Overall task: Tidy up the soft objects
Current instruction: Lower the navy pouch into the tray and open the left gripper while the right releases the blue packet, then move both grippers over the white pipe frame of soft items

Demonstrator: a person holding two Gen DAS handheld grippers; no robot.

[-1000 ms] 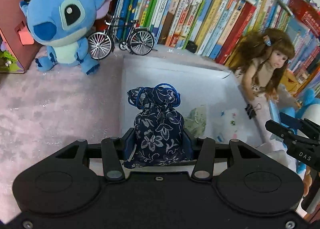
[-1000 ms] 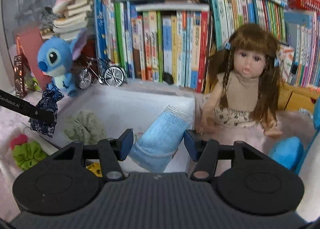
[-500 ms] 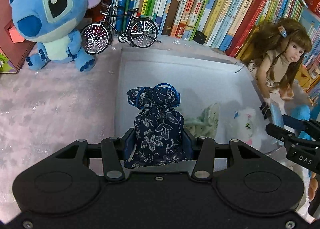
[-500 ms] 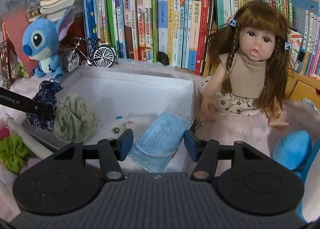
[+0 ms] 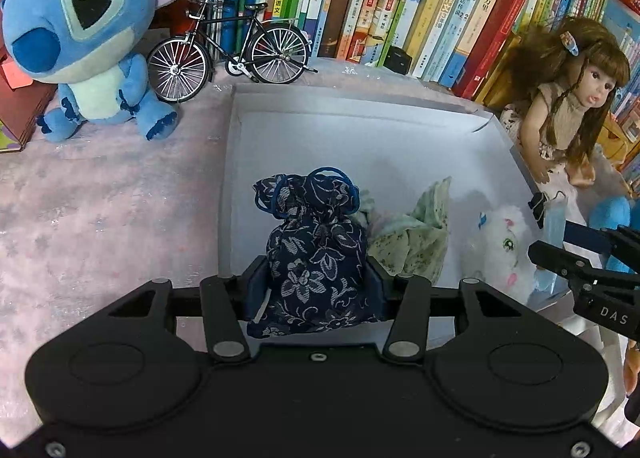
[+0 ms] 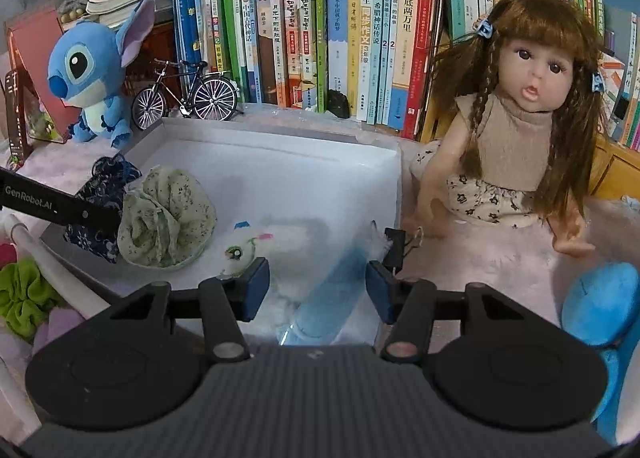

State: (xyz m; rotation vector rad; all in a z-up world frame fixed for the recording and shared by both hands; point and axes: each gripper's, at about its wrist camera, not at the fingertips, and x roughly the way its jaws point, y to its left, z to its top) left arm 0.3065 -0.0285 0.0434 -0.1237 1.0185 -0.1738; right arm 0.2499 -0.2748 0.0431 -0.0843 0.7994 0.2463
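My left gripper [image 5: 316, 286] is shut on a dark blue floral drawstring pouch [image 5: 316, 254], held over the near left part of a white box [image 5: 360, 114]. The pouch also shows in the right wrist view [image 6: 102, 194]. Inside the box lie a pale green cloth [image 6: 166, 214] and a white plush cat [image 6: 244, 250]. My right gripper [image 6: 318, 290] is open, and a blurred light blue face mask [image 6: 332, 298] lies loose between its jaws over the box's near right corner.
A blue Stitch plush [image 5: 80, 34] and a model bicycle [image 5: 230, 50] stand behind the box before a row of books [image 6: 320, 26]. A doll [image 6: 520, 126] sits right of the box. A green scrunchie [image 6: 20, 294] lies left; a blue plush [image 6: 600, 302] lies right.
Both grippers moved forward and lower over the box. My right gripper opened and let go of the face mask, which is dropping. The white plush cat came into view.
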